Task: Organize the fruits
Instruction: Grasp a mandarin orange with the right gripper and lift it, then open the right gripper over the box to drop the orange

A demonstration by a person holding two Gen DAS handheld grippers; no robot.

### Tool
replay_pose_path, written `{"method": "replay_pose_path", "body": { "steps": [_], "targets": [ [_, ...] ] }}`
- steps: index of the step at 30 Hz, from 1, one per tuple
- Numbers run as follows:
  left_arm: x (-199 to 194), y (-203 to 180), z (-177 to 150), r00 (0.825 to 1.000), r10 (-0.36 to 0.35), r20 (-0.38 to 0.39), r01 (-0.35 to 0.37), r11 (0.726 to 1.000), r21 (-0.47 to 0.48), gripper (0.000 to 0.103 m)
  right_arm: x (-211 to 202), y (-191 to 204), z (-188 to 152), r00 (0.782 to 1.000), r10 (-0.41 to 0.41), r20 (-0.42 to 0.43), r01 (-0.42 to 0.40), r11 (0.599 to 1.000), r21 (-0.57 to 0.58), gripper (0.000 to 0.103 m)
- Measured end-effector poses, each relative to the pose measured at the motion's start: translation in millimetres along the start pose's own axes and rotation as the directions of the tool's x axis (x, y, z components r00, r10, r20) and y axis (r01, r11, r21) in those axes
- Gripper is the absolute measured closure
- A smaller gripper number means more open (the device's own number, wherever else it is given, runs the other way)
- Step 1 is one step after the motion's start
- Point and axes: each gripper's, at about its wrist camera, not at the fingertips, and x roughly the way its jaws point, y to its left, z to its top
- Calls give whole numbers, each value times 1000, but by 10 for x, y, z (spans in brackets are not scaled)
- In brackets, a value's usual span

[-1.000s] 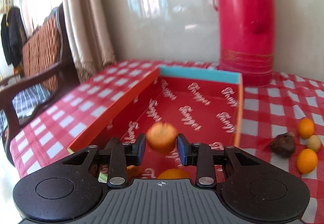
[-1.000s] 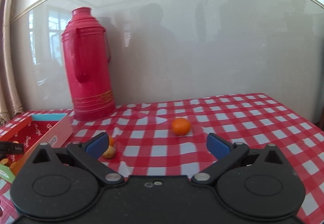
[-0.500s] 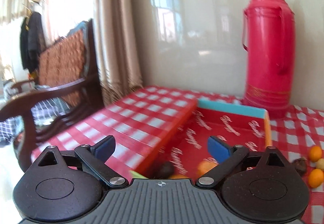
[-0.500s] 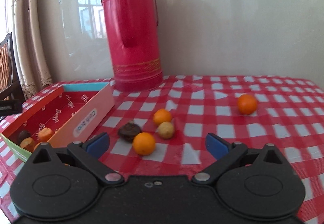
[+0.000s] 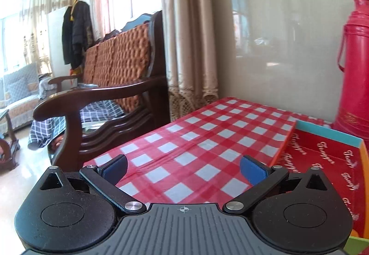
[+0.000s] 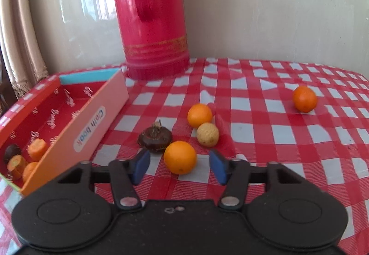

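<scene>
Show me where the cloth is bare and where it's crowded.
Bare: the cloth left of the box, and the stretch between the cluster and the lone orange. Crowded: beside the box, where two oranges, a pale fruit and a brown one bunch.

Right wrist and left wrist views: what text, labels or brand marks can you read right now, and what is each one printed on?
"Cloth book": white oval label on the orange outer side of the box; it reads upside down in the right wrist view.
Repeated white script word on the box's red lining: looks like a brand name, too stylised to read with confidence.
Gold band on the red thermos: ornament, no readable letters.
</scene>
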Motion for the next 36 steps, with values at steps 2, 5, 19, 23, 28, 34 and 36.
{"method": "replay_pose_path", "body": {
  "steps": [2, 5, 19, 23, 28, 34, 36],
  "targets": [
    [47, 77, -14, 1000, 18, -12, -18, 1000, -7, 0, 55, 25, -1, 1000, -5, -17, 5, 1000, -2, 69],
    [97, 170, -27, 999, 39, -21, -39, 999, -16, 0, 72, 70, -9, 1000, -21, -12, 21, 999, -28, 79],
    [466, 733, -111, 969, 173, -179, -206, 960, -188, 0, -434, 373, 76, 964, 151, 218, -124, 983, -133, 79],
    [530, 816, -158, 961, 189, -203, -228, 954, -192, 0, -459, 632, 51, 943, 267, 199, -218, 946, -238, 79],
    [531, 835, -166, 961, 194, -198, -230, 956, -180, 0, -401, 943, -41, 941, 305, 149, -239, 907, -347, 79],
    [521, 809, -143, 964, 180, -198, -216, 960, -178, 0, -464, 1042, -95, 942, 291, 164, -209, 896, -392, 67],
    [505, 776, -136, 966, 172, -195, -207, 963, -173, 0, -529, 979, -91, 940, 287, 182, -207, 909, -362, 48]
  ]
}}
